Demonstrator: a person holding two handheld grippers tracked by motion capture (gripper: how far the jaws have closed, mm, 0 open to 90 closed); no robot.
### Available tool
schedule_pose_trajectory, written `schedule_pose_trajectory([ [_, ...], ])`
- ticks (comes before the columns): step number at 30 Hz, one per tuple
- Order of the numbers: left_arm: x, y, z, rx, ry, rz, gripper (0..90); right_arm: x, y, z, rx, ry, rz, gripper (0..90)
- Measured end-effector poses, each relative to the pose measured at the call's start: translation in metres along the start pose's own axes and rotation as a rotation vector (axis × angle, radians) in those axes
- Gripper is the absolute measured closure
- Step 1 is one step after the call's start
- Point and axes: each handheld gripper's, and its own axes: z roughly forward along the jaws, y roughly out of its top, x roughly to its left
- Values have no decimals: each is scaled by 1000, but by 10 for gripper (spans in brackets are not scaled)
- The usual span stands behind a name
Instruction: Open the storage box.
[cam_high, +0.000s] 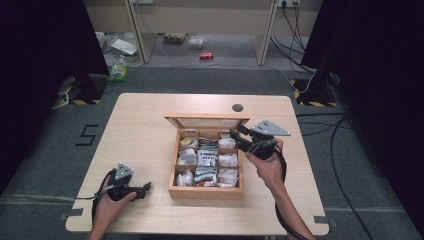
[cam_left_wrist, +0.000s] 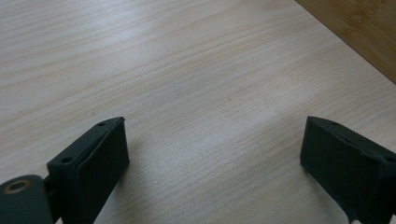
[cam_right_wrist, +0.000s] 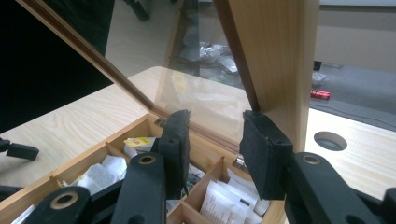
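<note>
Here, a wooden box (cam_high: 206, 189) is seen on the pale wooden table (cam_high: 145, 120), right of its centre, with its glass-paned lid (cam_high: 207, 122) raised at the far side. The box is divided into 9 compartments arranged in 3 rows of 3, and these are filled with tea bags (cam_high: 207, 158) and small paper packets. The right gripper (cam_high: 239, 138) is held above the box's far right corner, pointed toward the lid. In the right gripper view, its jaws are seen parted, with the lid's wooden frame (cam_right_wrist: 268, 56) just beyond the right jaw and the glass pane (cam_right_wrist: 187, 70) beyond the gap; nothing is clamped between the pads, though whether the right pad touches the frame cannot be told. The left gripper (cam_high: 145, 188) is held low over the table's near left part, well apart from the box, pointed toward it. In the left gripper view, its jaws are spread wide over bare tabletop, with nothing held between them.
</note>
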Motion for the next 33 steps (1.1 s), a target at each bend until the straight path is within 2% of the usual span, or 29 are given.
schedule_pose_trajectory([
  [9,0,0,0,0,0,0,72,-9,9,14,-5,-15,39,603],
  [18,0,0,0,-1,1,0,72,-14,16,23,4,-31,41,596],
  [26,0,0,0,-1,1,1,72,-21,17,32,22,-56,51,588],
  [29,0,0,0,-2,2,1,72,-24,18,35,39,-76,44,581],
  [33,0,0,0,-1,2,1,72,-32,17,39,47,-101,61,572],
])
